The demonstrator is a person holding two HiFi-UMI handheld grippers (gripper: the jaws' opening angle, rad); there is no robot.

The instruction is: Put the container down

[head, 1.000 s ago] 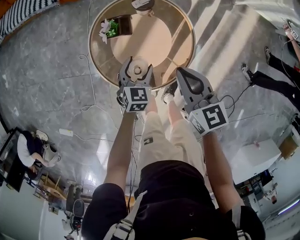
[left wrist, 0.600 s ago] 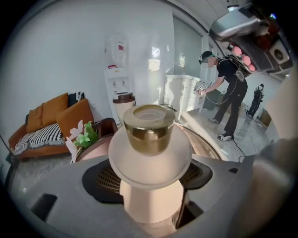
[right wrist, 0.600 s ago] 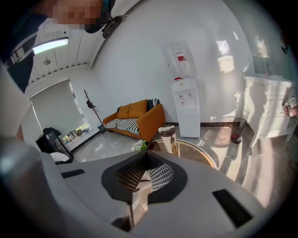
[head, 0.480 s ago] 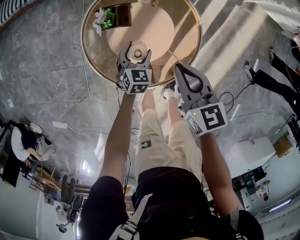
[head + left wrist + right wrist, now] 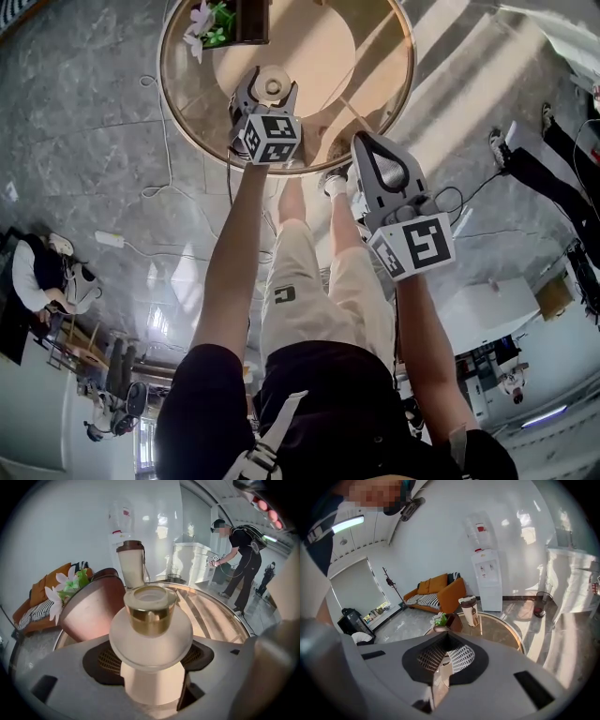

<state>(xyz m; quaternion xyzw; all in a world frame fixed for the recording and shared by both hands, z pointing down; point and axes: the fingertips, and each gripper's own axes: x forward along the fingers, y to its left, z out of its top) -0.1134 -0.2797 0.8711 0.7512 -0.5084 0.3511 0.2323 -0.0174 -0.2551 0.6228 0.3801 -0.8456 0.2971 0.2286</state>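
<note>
We've got the container [image 5: 151, 634] pinched in the left gripper [image 5: 267, 94], jaws clamped on its pale body just under the flared shoulder, gold neck pointing up. It hangs over the near part of the round glass table [image 5: 375, 112]. Whether the base touches the glass, we can't tell. The right gripper [image 5: 361, 141] is pressed together on nothing, off by the table's edge. Our tip for this step: go straight down, hold it upright, and only spread the jaws once the base sits flat. Glass is hard and slick, so no dropping. The flower pot [image 5: 89, 609] stands just behind, so we'd back out toward ourselves.
</note>
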